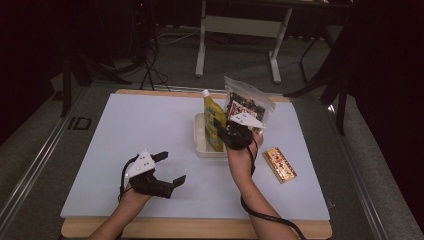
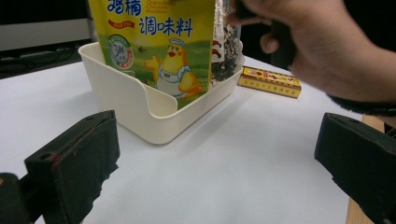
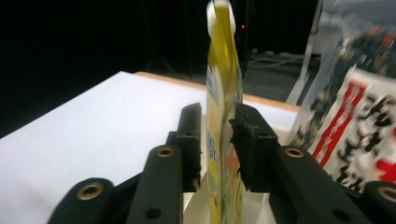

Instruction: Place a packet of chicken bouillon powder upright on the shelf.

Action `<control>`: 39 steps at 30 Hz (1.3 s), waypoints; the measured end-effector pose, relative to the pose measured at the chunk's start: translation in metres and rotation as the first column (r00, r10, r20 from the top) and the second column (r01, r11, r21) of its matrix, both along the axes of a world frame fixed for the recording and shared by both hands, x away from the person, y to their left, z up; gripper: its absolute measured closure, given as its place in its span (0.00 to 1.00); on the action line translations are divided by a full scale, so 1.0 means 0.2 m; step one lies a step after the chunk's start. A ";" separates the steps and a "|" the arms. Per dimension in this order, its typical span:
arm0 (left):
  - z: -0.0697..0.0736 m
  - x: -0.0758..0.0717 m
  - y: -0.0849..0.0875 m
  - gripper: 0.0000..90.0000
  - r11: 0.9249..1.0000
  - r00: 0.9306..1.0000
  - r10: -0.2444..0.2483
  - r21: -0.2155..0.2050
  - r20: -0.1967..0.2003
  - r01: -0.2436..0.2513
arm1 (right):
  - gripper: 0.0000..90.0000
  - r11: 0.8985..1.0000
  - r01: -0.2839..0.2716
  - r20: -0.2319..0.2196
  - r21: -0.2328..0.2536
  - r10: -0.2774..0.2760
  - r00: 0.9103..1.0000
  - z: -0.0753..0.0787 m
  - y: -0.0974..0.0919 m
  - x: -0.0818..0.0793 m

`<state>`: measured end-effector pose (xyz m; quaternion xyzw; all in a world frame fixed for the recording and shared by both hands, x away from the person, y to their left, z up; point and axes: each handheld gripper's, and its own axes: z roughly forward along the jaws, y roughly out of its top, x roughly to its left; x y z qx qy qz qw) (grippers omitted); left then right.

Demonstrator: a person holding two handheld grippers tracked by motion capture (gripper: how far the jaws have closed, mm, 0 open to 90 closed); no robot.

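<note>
While the right gripper (image 3: 217, 144) brackets the yellow pouch (image 3: 223, 140) with 2 narrow jaws barely off it, draw straight back — the pouch stands upright in the cream bin (image 1: 200, 142). The left gripper (image 1: 167, 167) waits, spread wide.

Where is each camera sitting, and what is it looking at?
High view: above the person's side, looking forward and down on the white table; both forearms and claws show.
Left gripper view: rides the left claw, low over the table, facing the cream plastic bin; its two black jaws stand wide apart.
Right gripper view: rides the right claw, looking along its jaws, which flank the yellow seasoning pouch.
Shared: all three show the yellow pouch; the high and left gripper views show the bin.
</note>
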<state>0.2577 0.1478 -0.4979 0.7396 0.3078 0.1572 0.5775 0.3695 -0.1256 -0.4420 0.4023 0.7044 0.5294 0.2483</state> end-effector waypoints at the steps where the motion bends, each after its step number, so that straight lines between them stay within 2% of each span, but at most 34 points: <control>1: 0.00 0.00 0.00 0.00 1.000 1.000 -0.001 0.002 0.000 0.001 | 0.72 1.000 -0.007 0.001 -0.003 0.007 1.000 0.02 0.00 0.00; 5: 0.00 0.00 -0.01 0.00 1.000 1.000 -0.009 0.008 0.006 0.009 | 0.61 1.000 -0.020 0.027 -0.008 0.020 0.999 0.11 -0.02 -0.03; 8: 0.00 0.00 -0.01 0.00 1.000 1.000 -0.008 0.005 0.011 0.008 | 0.51 0.999 -0.038 0.011 0.013 0.038 0.999 0.16 -0.03 -0.03; 10: 0.00 0.00 -0.01 0.00 1.000 1.000 -0.007 0.004 0.014 0.007 | 0.45 0.999 -0.051 0.018 0.018 0.051 0.999 0.19 -0.05 -0.05; 11: 0.00 0.00 -0.01 0.00 1.000 1.000 -0.007 0.002 0.013 0.007 | 0.41 0.999 -0.053 0.025 0.010 0.053 0.998 0.20 -0.05 -0.06; 15: 0.00 0.00 -0.01 0.00 1.000 1.000 -0.004 0.000 0.014 0.004 | 0.28 0.995 -0.088 0.019 0.054 0.087 0.996 0.22 -0.09 -0.11; 16: 0.00 0.00 -0.01 0.00 1.000 1.000 -0.005 -0.001 0.014 0.005 | 0.27 0.994 -0.093 0.021 0.060 0.092 0.996 0.22 -0.10 -0.13; 20: -0.01 0.00 -0.01 0.00 1.000 1.000 -0.010 0.001 0.010 0.010 | 0.15 0.989 -0.132 0.023 0.067 0.131 0.991 0.23 -0.15 -0.17; 22: -0.01 0.00 -0.01 0.00 1.000 1.000 -0.013 -0.001 0.010 0.013 | 0.15 0.986 -0.147 0.024 0.074 0.146 0.989 0.23 -0.17 -0.20; 24: -0.01 0.00 -0.01 0.00 1.000 1.000 -0.015 0.003 0.014 0.015 | 0.14 0.985 -0.165 0.018 0.056 0.164 0.986 0.22 -0.20 -0.22; 28: -0.01 0.01 -0.02 0.00 1.000 1.000 -0.013 0.001 0.007 0.013 | 0.15 0.986 -0.158 0.021 0.051 0.157 0.987 0.20 -0.27 -0.26; 34: -0.02 0.00 -0.03 0.00 1.000 1.000 -0.021 0.005 0.009 0.021 | 0.18 0.987 -0.160 0.033 -0.005 0.160 0.987 0.18 -0.36 -0.31; 39: -0.02 0.00 -0.03 0.00 1.000 1.000 -0.022 0.002 0.008 0.022 | 0.21 0.981 -0.191 0.055 -0.041 0.193 0.980 0.18 -0.45 -0.35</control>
